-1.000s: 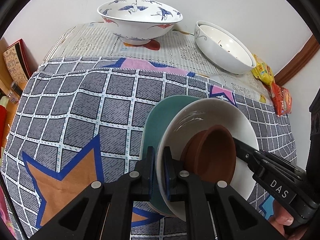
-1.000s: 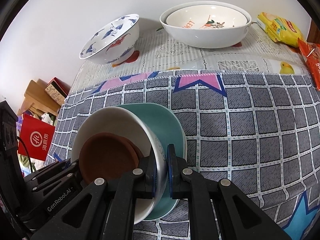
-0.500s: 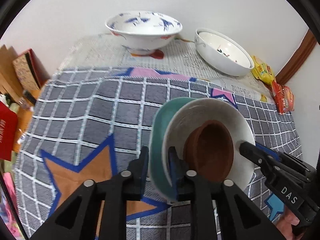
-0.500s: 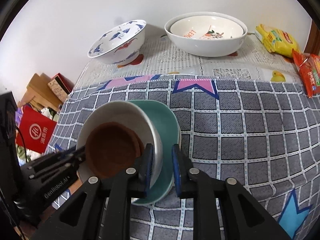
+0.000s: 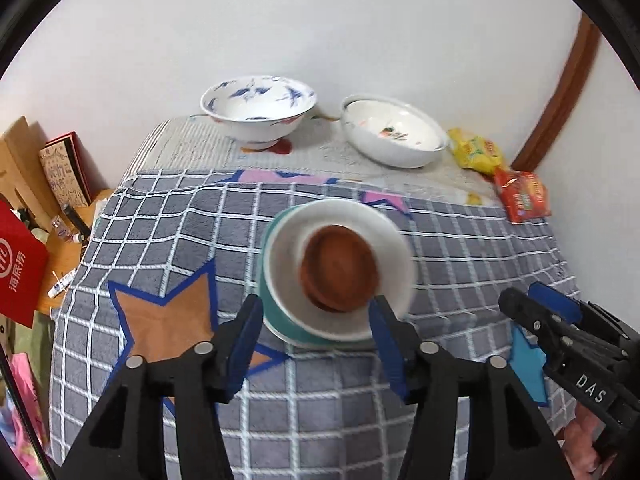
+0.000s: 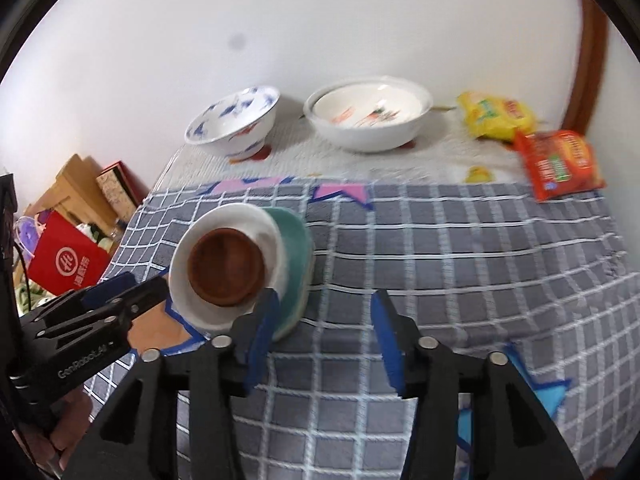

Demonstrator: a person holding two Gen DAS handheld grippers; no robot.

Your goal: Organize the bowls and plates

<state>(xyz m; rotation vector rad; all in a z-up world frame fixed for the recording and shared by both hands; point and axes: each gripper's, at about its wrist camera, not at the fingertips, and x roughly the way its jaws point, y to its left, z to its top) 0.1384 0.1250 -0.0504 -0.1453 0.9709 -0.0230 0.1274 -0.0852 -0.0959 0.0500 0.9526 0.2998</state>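
A brown bowl point(image 5: 340, 268) sits in a white plate point(image 5: 280, 256) on a green plate point(image 5: 272, 312); this stack rests on the grey checked cloth point(image 5: 160, 224). My left gripper point(image 5: 316, 340) hovers just short of the stack, its jaws opening, the stack's near rim framed between the pads and untouched. In the right wrist view the brown bowl point(image 6: 226, 266), white plate point(image 6: 264, 228) and green plate point(image 6: 298, 248) lie left of my right gripper point(image 6: 322, 332). Its jaws are opening with only cloth between them. Each gripper shows in the other's view: right point(image 5: 516, 300), left point(image 6: 148, 284).
At the back by the wall stand a blue-patterned bowl point(image 5: 258, 110) and two nested white bowls point(image 5: 394, 132). Yellow point(image 5: 476, 150) and red point(image 5: 522, 196) snack packets lie at the back right. A red bag point(image 5: 20, 264) and boxes point(image 5: 60, 168) sit beyond the left edge.
Both grippers were shut on opposite rims of the plate stack. They have let go, spread their jaws and drawn back and up; the stack now looks smaller and farther.
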